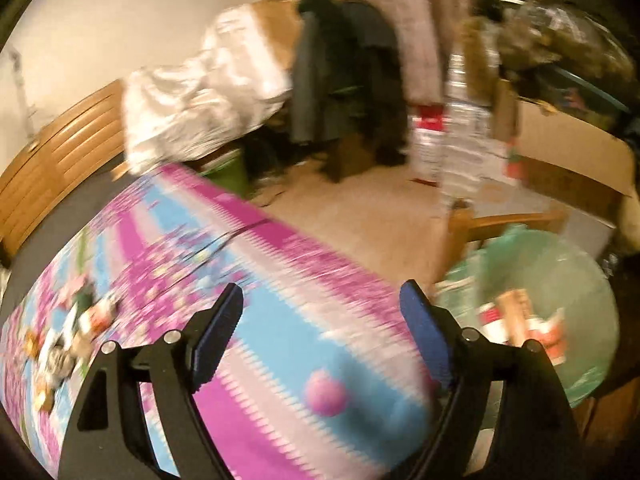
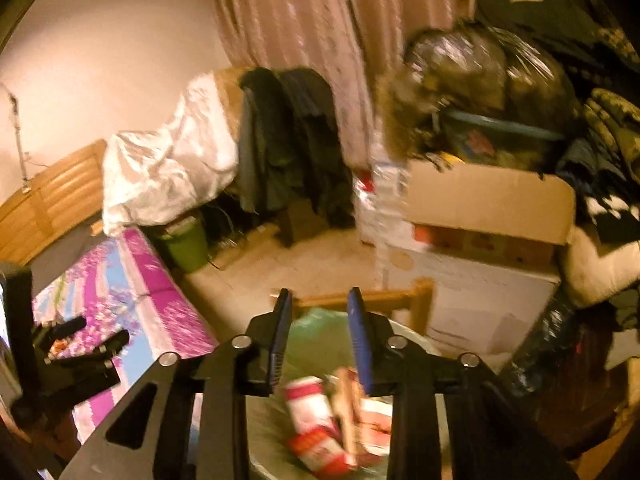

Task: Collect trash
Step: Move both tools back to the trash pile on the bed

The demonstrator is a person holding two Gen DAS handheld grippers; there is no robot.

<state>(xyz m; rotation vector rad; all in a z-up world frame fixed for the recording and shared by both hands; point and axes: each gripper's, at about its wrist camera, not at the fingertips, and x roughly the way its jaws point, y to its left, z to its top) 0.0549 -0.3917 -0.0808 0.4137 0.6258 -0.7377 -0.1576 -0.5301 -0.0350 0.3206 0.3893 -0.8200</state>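
A bin lined with a green bag (image 1: 576, 288) (image 2: 320, 328) stands beside the table and holds red-and-white wrappers (image 2: 316, 424) (image 1: 520, 328). Small scraps of trash (image 1: 68, 340) lie on the table's pink and blue cloth (image 1: 280, 280) at the left. My left gripper (image 1: 320, 308) is open and empty above the cloth. It also shows at the left of the right wrist view (image 2: 96, 332). My right gripper (image 2: 318, 304) is open and empty just above the bin's mouth. The frames are blurred.
A wooden chair back (image 2: 380, 300) stands behind the bin. Cardboard boxes (image 2: 488, 208), a clear bottle (image 1: 464, 120), dark bags (image 2: 480, 68) and clothes crowd the right. A small green bin (image 2: 184, 244), a white sheet (image 2: 168, 168) and hanging jackets (image 2: 288, 136) lie beyond the table.
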